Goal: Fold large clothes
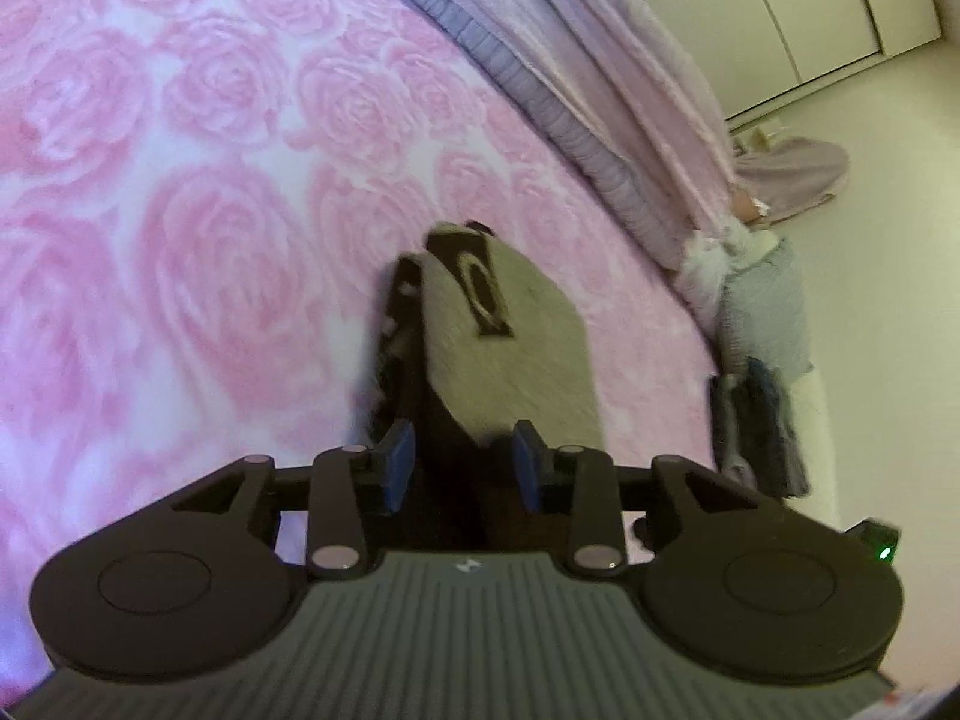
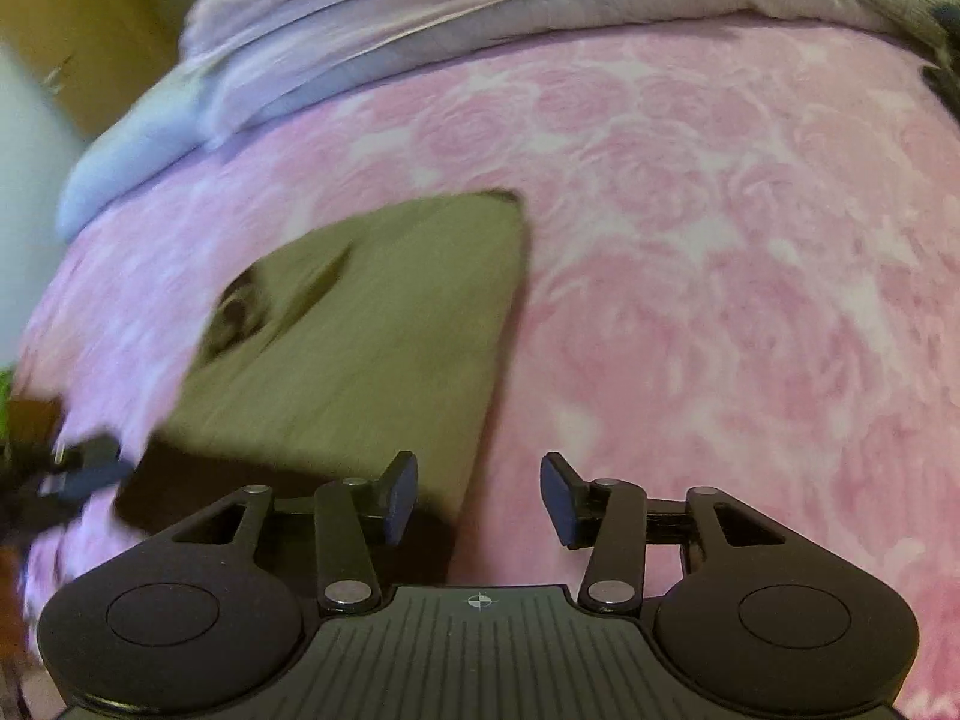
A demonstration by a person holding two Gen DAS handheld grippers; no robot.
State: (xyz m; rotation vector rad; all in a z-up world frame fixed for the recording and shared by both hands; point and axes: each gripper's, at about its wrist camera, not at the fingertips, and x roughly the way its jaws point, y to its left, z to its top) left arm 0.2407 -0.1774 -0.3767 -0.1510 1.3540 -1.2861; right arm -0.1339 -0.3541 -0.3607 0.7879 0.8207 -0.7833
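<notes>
Garment [image 1: 504, 342], grey-tan, lies on the pink bed [image 1: 180, 210]; left claw [image 1: 462, 468] spread around its edge. Right claw [image 2: 477, 498] spread, empty; each should pinch a corner fully before folding.

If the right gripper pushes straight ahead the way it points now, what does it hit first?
Most likely the pink rose blanket. The right gripper has its jaws open and empty, and the grey-green garment lies just left of that line, its right edge near the left jaw. Depth is unclear, so it might brush that edge.
</notes>
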